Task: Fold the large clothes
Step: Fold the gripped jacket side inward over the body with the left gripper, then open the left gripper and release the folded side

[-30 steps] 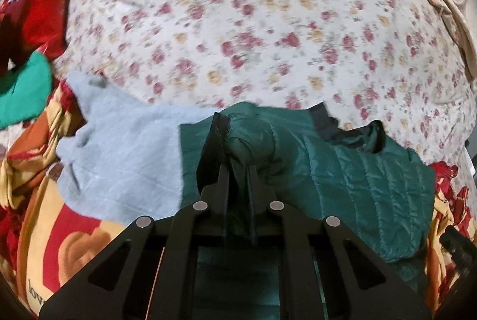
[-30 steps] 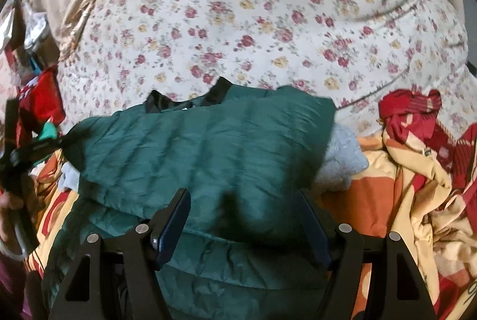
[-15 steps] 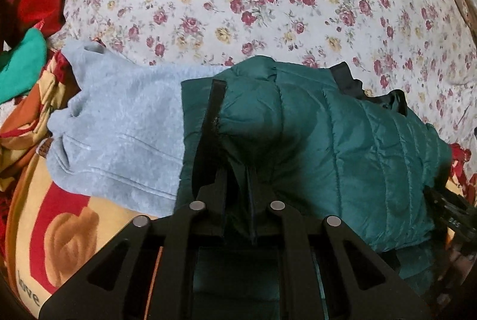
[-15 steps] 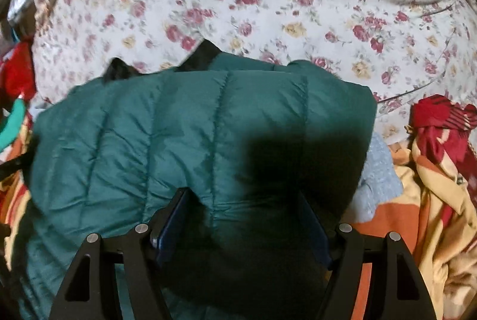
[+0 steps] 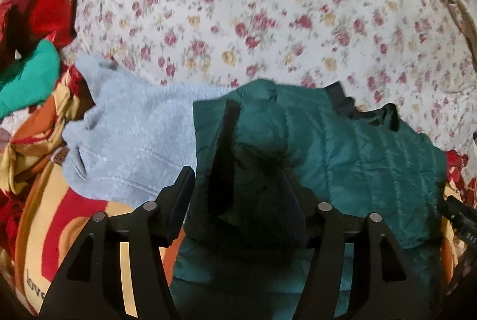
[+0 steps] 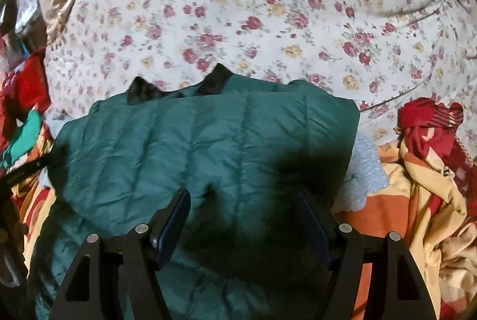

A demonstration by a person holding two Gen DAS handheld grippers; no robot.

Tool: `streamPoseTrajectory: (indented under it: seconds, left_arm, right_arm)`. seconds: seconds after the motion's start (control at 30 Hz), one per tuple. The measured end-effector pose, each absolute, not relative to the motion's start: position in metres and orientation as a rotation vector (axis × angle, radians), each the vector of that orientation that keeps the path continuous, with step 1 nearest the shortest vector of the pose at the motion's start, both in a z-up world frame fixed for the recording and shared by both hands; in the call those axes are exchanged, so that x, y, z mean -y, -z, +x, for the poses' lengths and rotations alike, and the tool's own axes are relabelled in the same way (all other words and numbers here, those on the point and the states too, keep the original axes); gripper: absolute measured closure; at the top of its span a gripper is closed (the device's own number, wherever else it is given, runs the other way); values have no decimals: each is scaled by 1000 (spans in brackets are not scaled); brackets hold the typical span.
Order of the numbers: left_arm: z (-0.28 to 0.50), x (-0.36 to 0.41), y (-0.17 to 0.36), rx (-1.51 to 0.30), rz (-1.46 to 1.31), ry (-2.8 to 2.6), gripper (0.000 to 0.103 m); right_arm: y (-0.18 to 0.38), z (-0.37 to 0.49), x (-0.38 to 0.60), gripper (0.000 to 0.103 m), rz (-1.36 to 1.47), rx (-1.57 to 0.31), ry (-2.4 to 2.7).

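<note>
We see a folded green quilted jacket (image 5: 357, 159) lying on the floral bed (image 5: 268, 22). Our left claw (image 5: 238, 186) has just been opening around its edge; our right claw (image 6: 244, 218) hangs apart above it.

Dark green quilted puffer jacket (image 5: 357, 159), folded over w/ black trim showing, lying on bed atop grey fleece.

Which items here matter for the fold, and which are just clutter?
In play:
dark green quilted puffer jacket
left gripper
right gripper

Lying about:
grey fleece sweater
bright green garment
red cloth
floral bedsheet
</note>
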State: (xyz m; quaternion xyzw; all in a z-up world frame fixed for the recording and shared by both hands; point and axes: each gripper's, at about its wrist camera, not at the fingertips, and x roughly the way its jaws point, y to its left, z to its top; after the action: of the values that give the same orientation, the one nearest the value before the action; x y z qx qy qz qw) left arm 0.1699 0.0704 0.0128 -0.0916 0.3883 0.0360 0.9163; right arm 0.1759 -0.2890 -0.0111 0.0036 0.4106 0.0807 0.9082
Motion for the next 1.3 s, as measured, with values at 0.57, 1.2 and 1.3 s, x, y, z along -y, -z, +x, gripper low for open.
streamPoseTrajectory:
  seconds: [0.57, 1.2, 1.3]
  left_arm:
    - [180, -25, 22, -842, -32, -50, 44]
    - [192, -27, 36, -856, -27, -66, 34]
    - [192, -27, 37, -854, -25, -67, 34]
  right_arm:
    - [44, 180, 260, 32, -75, -885, -163]
    - [11, 175, 262, 28, -21, -822, -179]
    - [12, 187, 264, 28, -12, -830, -159]
